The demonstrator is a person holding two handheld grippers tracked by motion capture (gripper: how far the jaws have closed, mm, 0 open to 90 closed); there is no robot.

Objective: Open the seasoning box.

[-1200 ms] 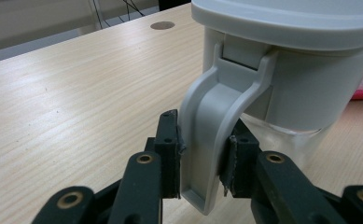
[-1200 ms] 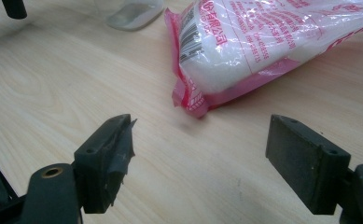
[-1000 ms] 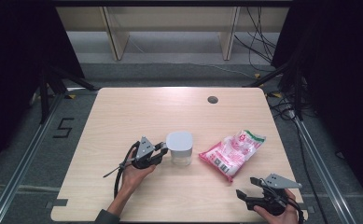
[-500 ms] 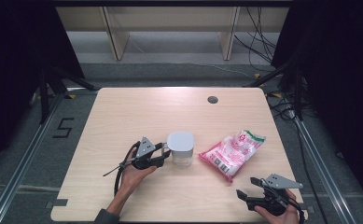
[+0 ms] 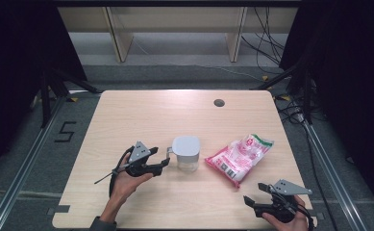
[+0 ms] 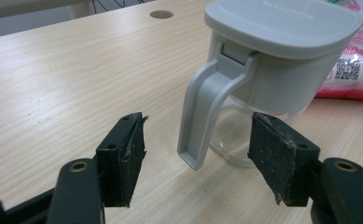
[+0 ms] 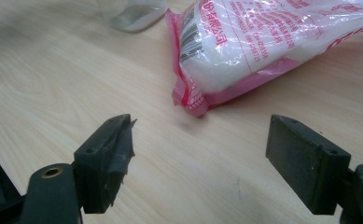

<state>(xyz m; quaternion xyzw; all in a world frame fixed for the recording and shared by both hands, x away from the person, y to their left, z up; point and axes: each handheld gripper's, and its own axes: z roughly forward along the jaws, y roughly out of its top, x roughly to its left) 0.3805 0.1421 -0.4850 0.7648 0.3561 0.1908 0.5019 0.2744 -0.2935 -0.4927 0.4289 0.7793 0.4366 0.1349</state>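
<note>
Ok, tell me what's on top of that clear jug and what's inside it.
A flat grey plastic lid closes the clear glass jug with grey handle. Through the bare lower wall nothing shows inside. The upper part is hidden by the grey collar, so its contents cannot be told.

Matt grey plastic jug (image 6: pixel 282 60), glossy bag (image 7: pixel 263 42), wood table (image 5: pixel 151 115).

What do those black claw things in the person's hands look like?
Each claw, left claw and right claw, is black, with two flat, square-ended jaws whose rubbery pads look worn and frayed. Brass-coloured screws show near the jaw bases. A grey three-cornered plate sits on top, and a black cable trails back. A dark sleeve edge shows at the left wrist.
</note>
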